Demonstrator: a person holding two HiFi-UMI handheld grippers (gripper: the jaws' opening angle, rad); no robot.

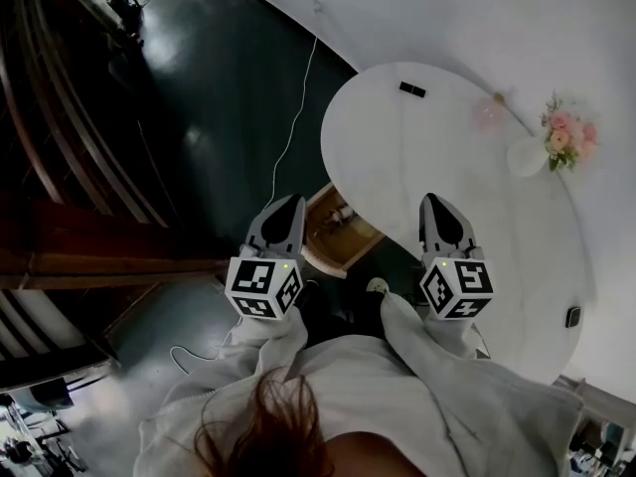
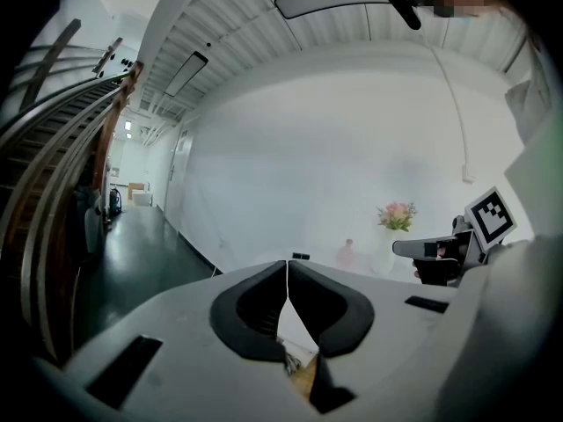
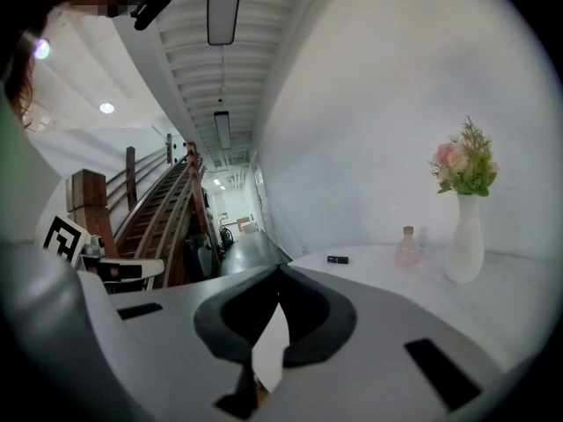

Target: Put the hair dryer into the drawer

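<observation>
The wooden drawer (image 1: 318,257) stands pulled open below the near edge of the white oval table (image 1: 397,157), with small items inside. I see no hair dryer in any view. My left gripper (image 1: 289,207) hangs over the drawer's left end, shut and empty; its pads meet in the left gripper view (image 2: 287,267). Shut and empty as well, my right gripper (image 1: 438,207) hovers over the table's near edge; its tips touch in the right gripper view (image 3: 278,272). Each gripper shows in the other's view: the right (image 2: 424,250) and the left (image 3: 123,269).
On the table stand a white vase with pink flowers (image 1: 555,139), a small pink bottle (image 1: 489,114) and a small black object (image 1: 412,89); another black item (image 1: 572,316) lies at its right edge. A white cable (image 1: 295,117) crosses the dark floor. A wooden staircase (image 1: 60,147) rises at left.
</observation>
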